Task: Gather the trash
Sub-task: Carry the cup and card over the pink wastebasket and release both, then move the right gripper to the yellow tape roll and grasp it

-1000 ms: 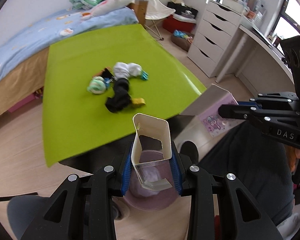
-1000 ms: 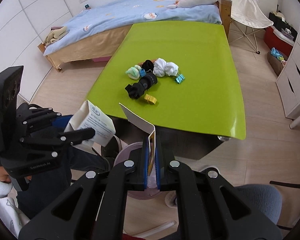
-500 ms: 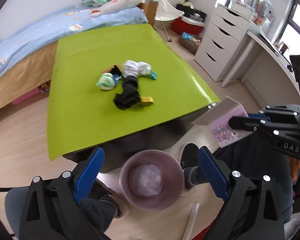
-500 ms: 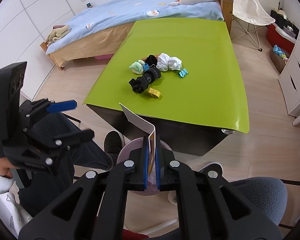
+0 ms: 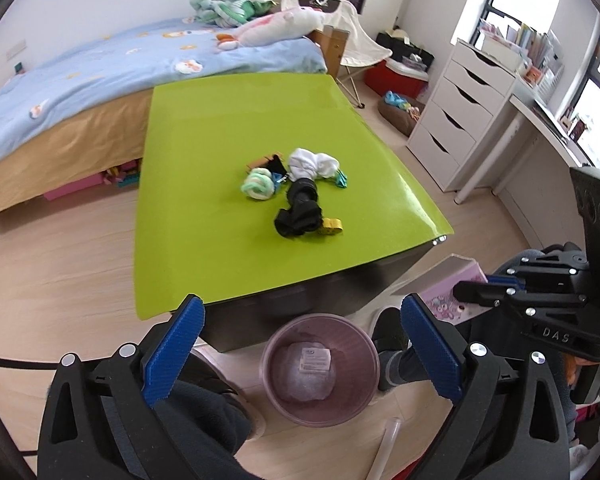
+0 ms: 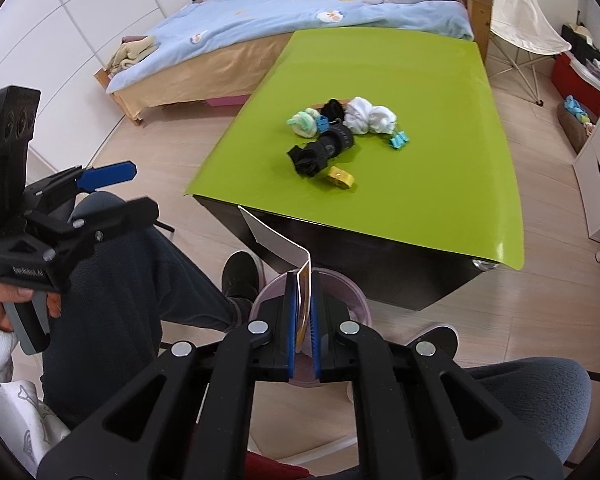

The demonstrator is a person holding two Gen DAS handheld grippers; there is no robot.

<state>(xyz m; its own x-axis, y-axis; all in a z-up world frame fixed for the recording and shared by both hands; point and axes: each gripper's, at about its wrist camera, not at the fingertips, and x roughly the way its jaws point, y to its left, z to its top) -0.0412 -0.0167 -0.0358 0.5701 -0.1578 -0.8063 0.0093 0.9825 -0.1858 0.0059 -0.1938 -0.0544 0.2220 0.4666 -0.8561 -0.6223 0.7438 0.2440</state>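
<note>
A purple waste bin (image 5: 319, 370) stands on the floor in front of the green table; a white carton (image 5: 315, 359) lies inside it. My left gripper (image 5: 300, 356) is open and empty, its jaws wide apart above the bin. My right gripper (image 6: 301, 320) is shut on a flattened box (image 6: 284, 246) with a white flap, held over the bin rim (image 6: 355, 292). In the left wrist view the right gripper (image 5: 499, 292) shows at the right with the pink printed box (image 5: 443, 284). The open left gripper (image 6: 112, 192) shows at the left of the right wrist view.
The green table (image 5: 228, 140) holds rolled socks (image 5: 300, 184), a yellow tape roll (image 5: 331, 225) and blue clips (image 6: 397, 140). A bed (image 5: 100, 80) lies behind, white drawers (image 5: 459, 120) at the right. The person's legs (image 6: 112, 280) flank the bin.
My left gripper opened and let go of the white carton, which dropped into the bin. My right gripper still holds the flat box over the bin.
</note>
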